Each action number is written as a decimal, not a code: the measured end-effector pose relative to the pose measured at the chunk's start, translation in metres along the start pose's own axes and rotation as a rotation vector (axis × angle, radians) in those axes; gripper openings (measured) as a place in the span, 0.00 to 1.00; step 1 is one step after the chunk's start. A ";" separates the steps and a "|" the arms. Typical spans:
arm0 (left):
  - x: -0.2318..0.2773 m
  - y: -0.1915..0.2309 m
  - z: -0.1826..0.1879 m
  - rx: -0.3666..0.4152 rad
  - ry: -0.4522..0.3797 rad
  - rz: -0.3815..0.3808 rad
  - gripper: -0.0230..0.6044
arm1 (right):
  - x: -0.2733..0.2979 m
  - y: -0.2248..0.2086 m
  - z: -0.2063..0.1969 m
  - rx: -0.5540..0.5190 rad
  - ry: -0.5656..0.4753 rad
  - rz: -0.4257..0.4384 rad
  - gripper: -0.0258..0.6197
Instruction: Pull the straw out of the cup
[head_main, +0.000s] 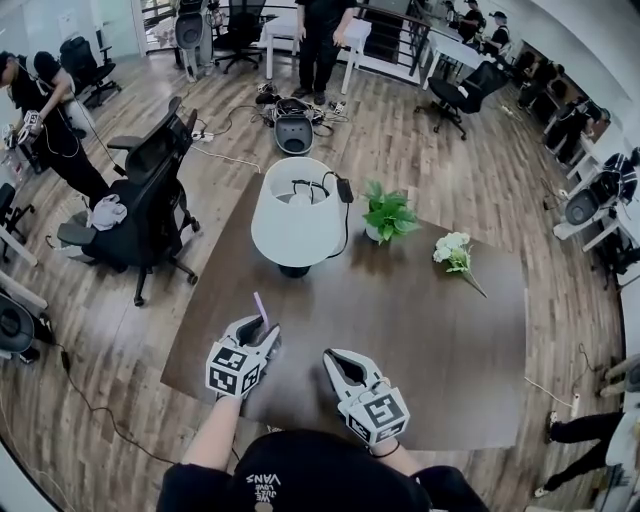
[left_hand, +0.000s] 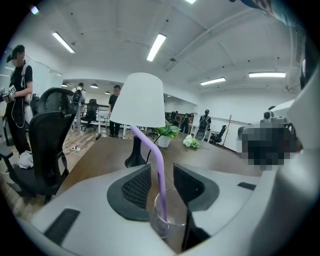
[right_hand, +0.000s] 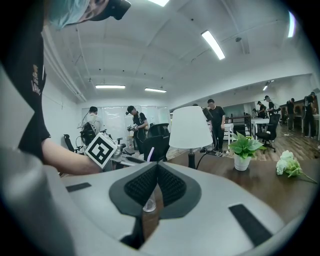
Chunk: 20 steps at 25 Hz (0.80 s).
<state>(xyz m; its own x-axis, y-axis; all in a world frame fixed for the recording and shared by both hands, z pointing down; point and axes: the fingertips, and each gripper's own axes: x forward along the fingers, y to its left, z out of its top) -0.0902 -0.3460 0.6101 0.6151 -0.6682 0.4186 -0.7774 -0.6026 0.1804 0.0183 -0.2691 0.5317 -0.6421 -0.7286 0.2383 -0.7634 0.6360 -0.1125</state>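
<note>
A clear cup (left_hand: 167, 222) stands on the brown table (head_main: 430, 340) near its front left corner. A lilac bendy straw (left_hand: 156, 165) stands in it and leans up and to the left. My left gripper (left_hand: 161, 168) has a jaw on each side of the cup, and the pads appear to press its walls. In the head view only the straw (head_main: 260, 305) sticks up above the left gripper (head_main: 262, 328); the cup is hidden there. My right gripper (head_main: 333, 357) hovers just to the right, shut with nothing in it. The right gripper view looks along its shut jaws (right_hand: 157, 165) at the cup (right_hand: 149, 204) and the straw (right_hand: 150, 153).
A white table lamp (head_main: 297, 215) with a black cord stands at the table's far side. Right of it are a potted plant (head_main: 388, 212) and a white flower sprig (head_main: 455, 252). A black office chair (head_main: 150, 200) stands left of the table. Several people are further off.
</note>
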 end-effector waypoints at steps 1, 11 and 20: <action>0.000 0.001 0.000 0.002 0.000 0.004 0.25 | 0.000 0.000 0.000 0.000 0.000 0.000 0.07; -0.001 0.005 -0.002 -0.008 -0.010 0.017 0.10 | 0.001 0.000 0.000 -0.001 -0.003 0.003 0.07; -0.007 0.005 0.001 -0.020 -0.037 0.026 0.09 | -0.002 0.002 0.001 -0.003 -0.003 0.003 0.07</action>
<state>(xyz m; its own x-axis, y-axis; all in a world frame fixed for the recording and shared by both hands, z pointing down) -0.0985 -0.3450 0.6068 0.5990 -0.6990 0.3905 -0.7952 -0.5766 0.1877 0.0178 -0.2663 0.5297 -0.6447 -0.7275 0.2347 -0.7613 0.6389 -0.1104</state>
